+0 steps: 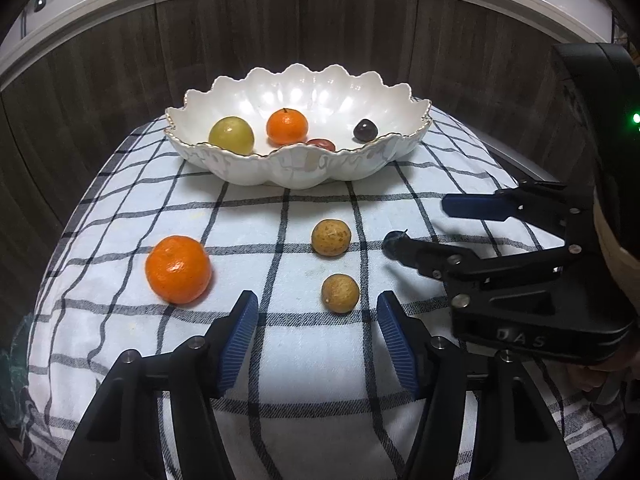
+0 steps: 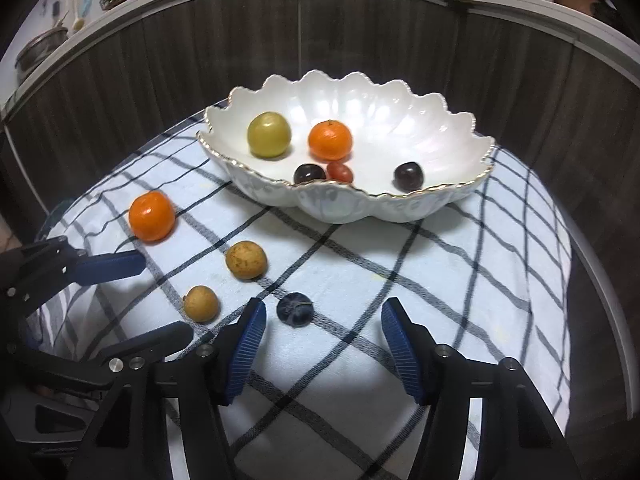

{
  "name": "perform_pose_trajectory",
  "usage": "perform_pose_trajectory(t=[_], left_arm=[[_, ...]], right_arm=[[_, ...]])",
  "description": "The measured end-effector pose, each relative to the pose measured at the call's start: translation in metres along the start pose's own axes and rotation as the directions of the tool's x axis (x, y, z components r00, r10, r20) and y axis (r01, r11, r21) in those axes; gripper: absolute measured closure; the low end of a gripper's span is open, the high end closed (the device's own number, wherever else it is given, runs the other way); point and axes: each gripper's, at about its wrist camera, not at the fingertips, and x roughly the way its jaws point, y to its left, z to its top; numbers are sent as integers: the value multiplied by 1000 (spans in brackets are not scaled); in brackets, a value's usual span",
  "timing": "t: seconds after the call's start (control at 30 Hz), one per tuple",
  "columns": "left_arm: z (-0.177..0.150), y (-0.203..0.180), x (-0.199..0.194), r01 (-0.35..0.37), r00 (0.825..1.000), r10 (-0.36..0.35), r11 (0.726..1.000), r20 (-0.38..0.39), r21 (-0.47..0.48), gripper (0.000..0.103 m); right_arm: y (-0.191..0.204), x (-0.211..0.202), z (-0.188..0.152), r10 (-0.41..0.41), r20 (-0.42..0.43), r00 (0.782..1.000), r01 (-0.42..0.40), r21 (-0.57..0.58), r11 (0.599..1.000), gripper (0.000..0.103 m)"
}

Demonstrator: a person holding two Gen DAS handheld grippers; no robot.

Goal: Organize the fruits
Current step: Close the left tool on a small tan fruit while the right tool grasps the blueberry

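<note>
White and scalloped with a gold rim, the bowl (image 2: 460,188) sits at the 12 o'clock end of the checked cloth (image 2: 460,280). In it lie a green-yellow fruit (image 2: 268,134), a small orange (image 2: 330,140), a red fruit (image 2: 340,171) and 2 dark plums (image 2: 408,176), the second (image 2: 309,173) touching the red fruit.

On the cloth outside the bowl, in the right wrist view, a second orange (image 2: 152,216) lies at 10 o'clock, 2 brown fruits (image 2: 246,260) (image 2: 201,303) sit nearer, slightly apart, and a dark blue fruit (image 2: 295,309) rests just ahead of the right gripper (image 2: 323,322), between its spread fingers.

The left gripper (image 1: 317,314) also has its fingers apart, holding nothing; the nearer brown fruit (image 1: 340,293) lies just ahead of them.

A dark wood-panelled wall (image 2: 360,32) curves behind.
</note>
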Motion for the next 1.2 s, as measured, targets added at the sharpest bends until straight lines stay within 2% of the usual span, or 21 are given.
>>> perform_pose_trajectory(t=[0.37,0.73,0.87,1.0,1.2], left_arm=[[3,-3,11,30,999,-30,999,-21,17,59],[6,-4,24,50,998,-49,998,-34,28,73],[7,-6,25,57,998,-56,998,-35,31,79],[7,-6,24,60,998,-59,998,-32,27,80],[9,-5,21,51,999,-50,998,-19,24,80]], right_arm=[[3,17,1,49,-30,998,-49,-22,999,56],[4,24,1,71,-39,997,-72,-24,997,59],[5,25,2,79,-35,996,-80,-26,996,65],[10,25,3,92,-31,995,-94,-48,994,79],[11,24,4,94,-29,995,-95,-46,994,79]])
